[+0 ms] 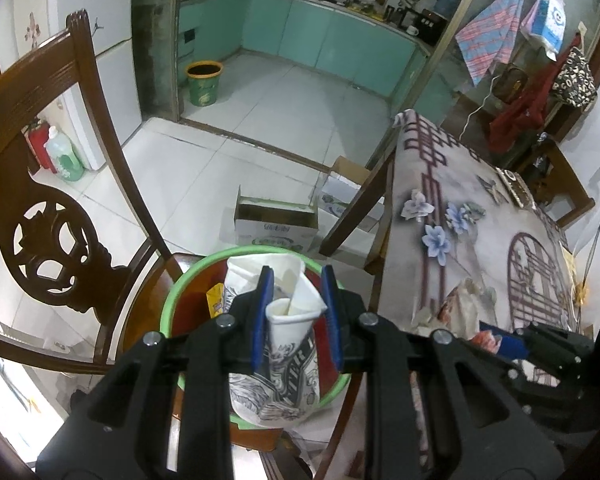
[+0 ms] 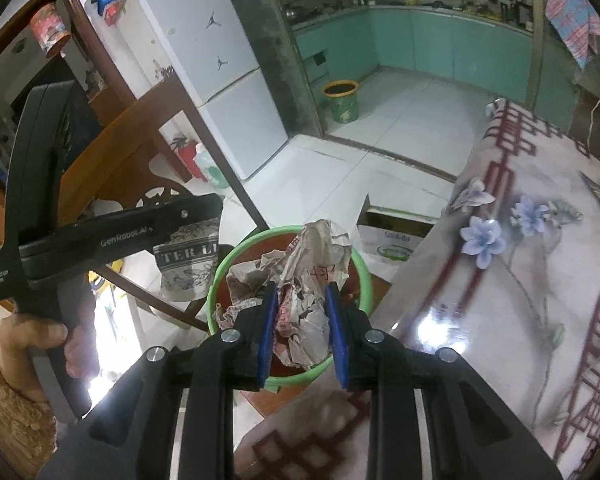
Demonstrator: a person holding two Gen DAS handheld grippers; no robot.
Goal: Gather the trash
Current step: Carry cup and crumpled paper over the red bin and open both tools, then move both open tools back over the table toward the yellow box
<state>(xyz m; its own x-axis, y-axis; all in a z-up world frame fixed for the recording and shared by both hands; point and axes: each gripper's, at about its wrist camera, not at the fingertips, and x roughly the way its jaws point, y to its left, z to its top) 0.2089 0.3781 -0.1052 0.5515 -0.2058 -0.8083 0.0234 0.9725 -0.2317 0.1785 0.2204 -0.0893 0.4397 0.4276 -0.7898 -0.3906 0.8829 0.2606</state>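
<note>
Left gripper (image 1: pixel 296 304): its blue pads are clamped on a crushed paper cup (image 1: pixel 290 320), white with dark printed lettering, hanging over the bin.
Right gripper (image 2: pixel 302 320): narrow jaws pinch a wad of crumpled paper (image 2: pixel 308 292) above the bin.
Bin (image 2: pixel 224 258): a small round pail with a green rim and red inside, standing on the seat of a wooden chair (image 1: pixel 32 184), just left of the table edge.
Bin contents: a yellow scrap (image 1: pixel 214 300) against the left inner wall; more crumpled paper (image 2: pixel 244 280) lies inside.
Table (image 1: pixel 480 240): on the right, under a glossy cloth with blue flowers; its near-left edge runs beside the bin.
Table top: a crumpled wrapper (image 1: pixel 466 304) lies near that edge.
Open room: pale tiled floor (image 1: pixel 260 120) stretches far ahead to a kitchen doorway.
Floor items: two open cardboard boxes (image 1: pixel 274 220) sit just beyond the bin; a green wastebasket (image 1: pixel 203 82) stands far off in the kitchen.
Person: a hand (image 2: pixel 40 344) holds the left gripper's handle.
</note>
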